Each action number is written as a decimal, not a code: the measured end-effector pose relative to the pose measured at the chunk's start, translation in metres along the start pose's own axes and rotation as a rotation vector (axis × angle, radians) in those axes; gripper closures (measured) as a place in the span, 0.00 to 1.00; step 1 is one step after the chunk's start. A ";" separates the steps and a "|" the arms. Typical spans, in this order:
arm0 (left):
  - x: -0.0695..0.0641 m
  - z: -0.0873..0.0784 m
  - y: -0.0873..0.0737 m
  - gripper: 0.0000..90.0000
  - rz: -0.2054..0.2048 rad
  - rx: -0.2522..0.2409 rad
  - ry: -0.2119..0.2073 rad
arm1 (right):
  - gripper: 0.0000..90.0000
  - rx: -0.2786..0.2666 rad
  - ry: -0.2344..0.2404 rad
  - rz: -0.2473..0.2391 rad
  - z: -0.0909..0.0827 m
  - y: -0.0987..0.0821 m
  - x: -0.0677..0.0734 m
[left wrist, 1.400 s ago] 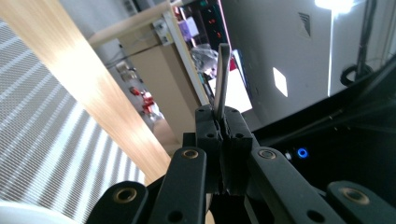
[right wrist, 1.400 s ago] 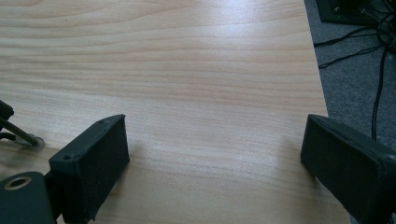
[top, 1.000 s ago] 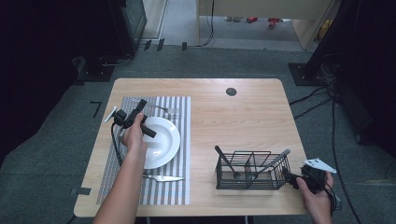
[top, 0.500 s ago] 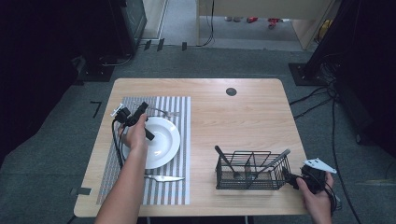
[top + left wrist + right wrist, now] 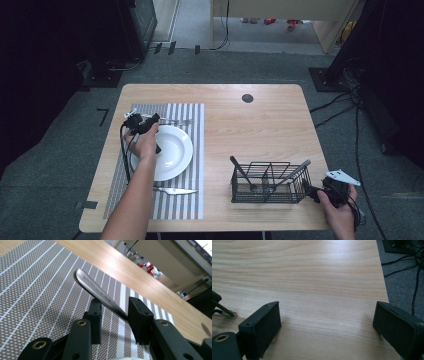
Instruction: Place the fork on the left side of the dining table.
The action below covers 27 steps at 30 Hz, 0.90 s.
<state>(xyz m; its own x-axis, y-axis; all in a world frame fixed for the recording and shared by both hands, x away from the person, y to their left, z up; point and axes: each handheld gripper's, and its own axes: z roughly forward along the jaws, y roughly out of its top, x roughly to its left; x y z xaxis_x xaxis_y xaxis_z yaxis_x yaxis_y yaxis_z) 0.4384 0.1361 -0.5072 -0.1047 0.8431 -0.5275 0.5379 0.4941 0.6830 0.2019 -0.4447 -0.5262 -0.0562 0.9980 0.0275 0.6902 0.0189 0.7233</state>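
My left gripper [image 5: 151,120] hovers at the upper left rim of a white plate [image 5: 175,150] on a striped placemat [image 5: 195,190]. Its jaws stand partly apart around the shiny handle of a fork [image 5: 97,291], which leans against the right pad while a gap shows at the left pad. The fork [image 5: 174,121] lies on the mat just beyond the plate. A knife [image 5: 172,190] lies in front of the plate. My right gripper [image 5: 312,192] rests wide open, holding nothing, at the table's front right beside a black wire basket [image 5: 270,182].
The basket holds a black-handled utensil [image 5: 240,167] and a metal one [image 5: 297,170]. A round cable hole [image 5: 247,98] sits at the back of the wooden table. The table's right edge [image 5: 384,290] runs close to my right gripper [image 5: 327,315], with cables on the floor beyond.
My left gripper has edged slightly to the right along the plate's far rim. The right hand and the basket have stayed put.
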 end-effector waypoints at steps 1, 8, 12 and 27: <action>0.000 0.000 0.000 0.72 0.005 0.004 0.005 | 0.09 0.000 0.000 0.000 0.000 0.000 0.000; -0.005 0.002 -0.001 0.62 0.055 -0.004 -0.004 | 0.09 0.000 0.000 0.000 0.000 0.000 0.000; -0.006 0.001 -0.001 0.60 0.080 -0.001 0.004 | 0.09 0.000 0.000 0.002 0.000 0.000 0.000; -0.016 -0.010 0.003 0.58 0.129 -0.001 -0.061 | 0.09 0.000 0.000 0.002 0.000 0.000 0.000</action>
<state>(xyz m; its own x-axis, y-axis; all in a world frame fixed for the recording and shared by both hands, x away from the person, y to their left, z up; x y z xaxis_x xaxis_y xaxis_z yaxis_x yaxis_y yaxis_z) 0.4331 0.1263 -0.4919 0.0163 0.8851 -0.4651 0.5424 0.3829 0.7478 0.2016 -0.4445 -0.5262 -0.0554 0.9980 0.0290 0.6906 0.0173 0.7231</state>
